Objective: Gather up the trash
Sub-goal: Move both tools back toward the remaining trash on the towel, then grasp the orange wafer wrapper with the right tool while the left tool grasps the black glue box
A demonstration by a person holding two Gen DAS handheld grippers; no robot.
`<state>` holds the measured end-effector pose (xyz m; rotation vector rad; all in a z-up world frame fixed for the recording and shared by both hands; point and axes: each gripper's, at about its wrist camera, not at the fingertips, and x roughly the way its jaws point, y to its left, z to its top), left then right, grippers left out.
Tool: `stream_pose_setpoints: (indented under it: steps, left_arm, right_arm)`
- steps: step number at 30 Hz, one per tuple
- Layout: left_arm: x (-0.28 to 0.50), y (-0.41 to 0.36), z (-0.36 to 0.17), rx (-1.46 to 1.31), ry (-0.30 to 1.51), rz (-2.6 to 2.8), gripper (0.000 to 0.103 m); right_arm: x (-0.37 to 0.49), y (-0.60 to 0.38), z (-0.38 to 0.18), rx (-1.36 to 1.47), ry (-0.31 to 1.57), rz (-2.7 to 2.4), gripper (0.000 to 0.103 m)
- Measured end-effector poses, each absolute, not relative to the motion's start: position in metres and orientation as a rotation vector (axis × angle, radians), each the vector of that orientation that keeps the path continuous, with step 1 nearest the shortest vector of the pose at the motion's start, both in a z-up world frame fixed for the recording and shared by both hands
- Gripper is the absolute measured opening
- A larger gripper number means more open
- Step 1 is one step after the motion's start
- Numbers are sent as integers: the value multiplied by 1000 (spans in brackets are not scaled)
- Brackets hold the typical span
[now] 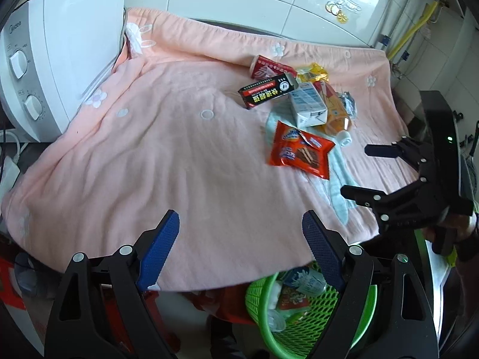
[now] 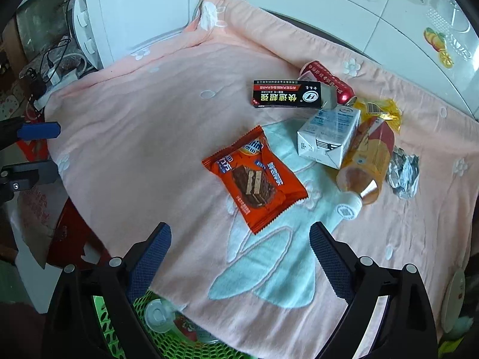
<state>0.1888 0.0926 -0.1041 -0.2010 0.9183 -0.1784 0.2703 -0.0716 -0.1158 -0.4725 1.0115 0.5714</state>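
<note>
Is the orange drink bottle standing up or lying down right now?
Lying down. The orange drink bottle rests on its side on the pink blanket, white cap toward the camera, partly under the white carton.

Soft pink cloth blanket (image 2: 149,149): matt, napped. Glossy orange plastic snack wrapper (image 2: 254,176). Shiny red metal can (image 2: 329,82). Smooth white paperboard carton (image 2: 327,137). Crumpled silver foil (image 2: 402,172): reflective. Green plastic mesh basket (image 1: 305,326): glossy.

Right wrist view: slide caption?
Open right gripper above pink blanket, orange snack wrapper nearest, green basket below the edge.
</note>
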Motion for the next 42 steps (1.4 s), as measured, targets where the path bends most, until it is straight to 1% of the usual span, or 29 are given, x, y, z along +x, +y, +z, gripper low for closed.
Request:
stream_pose_setpoints:
  steps: [7, 13, 20, 24, 25, 26, 27, 33, 42]
  left_arm:
    - [217, 108, -106, -183, 925, -181, 83]
    - [240, 118, -107, -159, 932, -190, 83]
    - [267, 121, -106, -130, 930, -218, 83]
    - [290, 117, -104, -86, 926, -239, 83]
    - [297, 115, -104, -76, 926, -248, 83]
    - [306, 112, -103, -64, 924, -262, 83]
    - [312, 108, -102, -51, 921, -272, 83]
    - [359, 74, -101, 50, 890, -340, 83]
    - [416, 14, -118, 231, 865, -402, 83]
  right_arm:
    - [315, -51, -144, -531, 1080, 582, 90]
    - [335, -38, -159, -606, 1107, 615, 90]
    - [354, -37, -172, -556, 1178, 690, 90]
    - [362, -39, -177, -534, 1204, 706, 75]
    - [362, -40, -179, -516, 1211, 707, 75]
    - [360, -42, -181, -505, 1212, 701, 71]
    - [359, -43, -181, -498, 1208, 690, 66]
    - [353, -60, -174, -419, 1202, 663, 59]
    - [333, -100, -158, -307, 1194, 585, 58]
